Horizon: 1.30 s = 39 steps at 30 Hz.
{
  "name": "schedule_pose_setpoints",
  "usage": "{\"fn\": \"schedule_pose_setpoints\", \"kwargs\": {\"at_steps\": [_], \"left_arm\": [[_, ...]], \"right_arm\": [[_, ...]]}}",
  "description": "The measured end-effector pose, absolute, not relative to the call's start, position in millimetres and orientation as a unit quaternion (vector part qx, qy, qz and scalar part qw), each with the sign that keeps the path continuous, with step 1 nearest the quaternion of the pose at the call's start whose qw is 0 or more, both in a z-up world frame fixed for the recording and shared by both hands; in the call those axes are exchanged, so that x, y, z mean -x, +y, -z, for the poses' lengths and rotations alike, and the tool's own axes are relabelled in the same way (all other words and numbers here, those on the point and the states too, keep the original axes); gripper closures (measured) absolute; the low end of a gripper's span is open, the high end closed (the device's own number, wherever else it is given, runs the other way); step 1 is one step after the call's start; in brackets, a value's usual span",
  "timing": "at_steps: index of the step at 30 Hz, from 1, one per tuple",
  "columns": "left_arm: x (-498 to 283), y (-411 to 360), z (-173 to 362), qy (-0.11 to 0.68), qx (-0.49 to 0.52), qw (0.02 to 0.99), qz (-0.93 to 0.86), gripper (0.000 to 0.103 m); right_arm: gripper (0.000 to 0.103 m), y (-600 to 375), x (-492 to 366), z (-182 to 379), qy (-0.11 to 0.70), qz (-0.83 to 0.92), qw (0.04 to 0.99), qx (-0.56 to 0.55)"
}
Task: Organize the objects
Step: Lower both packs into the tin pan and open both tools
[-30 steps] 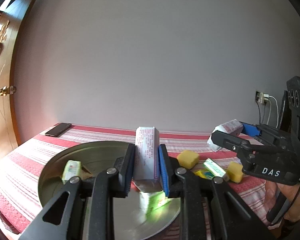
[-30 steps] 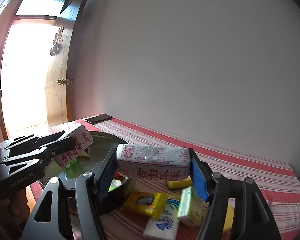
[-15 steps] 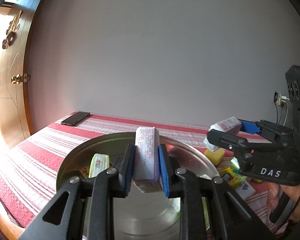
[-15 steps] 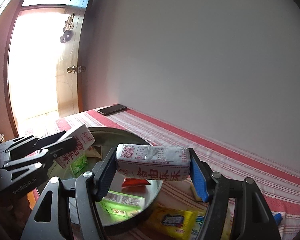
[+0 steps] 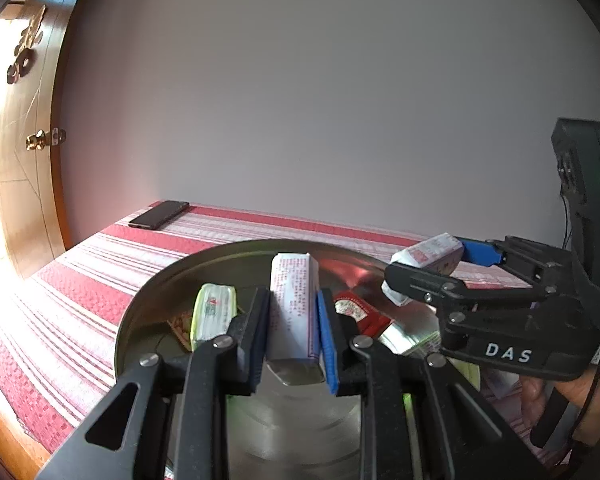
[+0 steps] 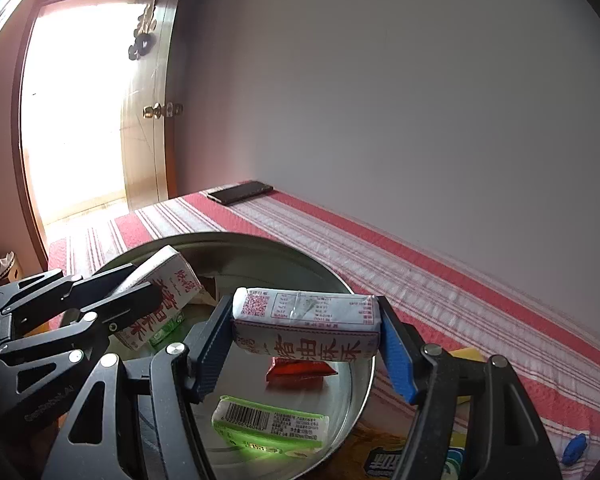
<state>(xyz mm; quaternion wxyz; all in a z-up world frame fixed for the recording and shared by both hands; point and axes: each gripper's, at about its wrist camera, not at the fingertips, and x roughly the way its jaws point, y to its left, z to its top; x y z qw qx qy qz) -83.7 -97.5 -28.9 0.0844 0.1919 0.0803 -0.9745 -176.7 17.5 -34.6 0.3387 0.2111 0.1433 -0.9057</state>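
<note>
Striped red tablecloth (image 6: pixel 440 280) carries the round steel basin (image 6: pixel 332 280), which already holds a green-wrapped bar (image 6: pixel 270 426) at 6 o'clock and a red sachet (image 6: pixel 300 370) near centre. Left gripper (image 5: pixel 293 322) is clamped on an upright white packet (image 5: pixel 294 300) over the basin's middle; right gripper (image 6: pixel 306 326) is clamped endwise on a second white red-lettered packet (image 6: pixel 306 322), hanging above the 3 o'clock side. Judgement: lower each into bare metal, stagger releases so the tools don't clash, then part the jaws.

Left claw (image 5: pixel 293 332) clamped on upright pack (image 5: pixel 294 308); right claw (image 6: pixel 306 344) clamped on pack (image 6: pixel 306 328) endwise, level; both side by side.
</note>
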Motion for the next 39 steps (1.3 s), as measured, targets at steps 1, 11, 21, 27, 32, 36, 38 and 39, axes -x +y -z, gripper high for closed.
{"fn": "schedule_pose_setpoints", "kwargs": {"at_steps": [1,11,21,27,32,36,38,39], "left_arm": [[84.3,-98.2,29.7,0.080,-0.193,0.084,0.974,0.081],[92.2,-97.7,36.4,0.076,-0.211,0.080,0.971,0.081],[95.5,-95.9,38.9,0.072,-0.230,0.080,0.967,0.081],[96.8,-95.6,38.9,0.070,-0.237,0.078,0.966,0.081],[97.1,-93.4,38.4,0.071,-0.243,0.076,0.964,0.081],[97.7,-95.9,39.7,0.072,-0.248,0.075,0.963,0.081],[97.8,-96.2,40.5,0.072,-0.250,0.075,0.963,0.081],[97.9,-95.7,40.9,0.072,-0.251,0.074,0.962,0.081]], "right_arm": [[0.034,16.4,178.9,36.6,0.142,0.905,0.339,-0.215],[0.034,7.1,190.4,51.6,0.151,0.896,0.340,-0.243],[0.034,4.8,194.4,58.4,0.162,0.888,0.340,-0.263],[0.034,1.7,196.2,62.5,0.169,0.884,0.339,-0.273],[0.034,-1.5,199.4,66.3,0.175,0.880,0.337,-0.284],[0.034,-2.3,200.6,69.4,0.176,0.878,0.337,-0.290],[0.034,-2.6,200.8,69.9,0.177,0.878,0.338,-0.290],[0.034,-3.0,200.9,70.0,0.178,0.877,0.338,-0.290]]}}
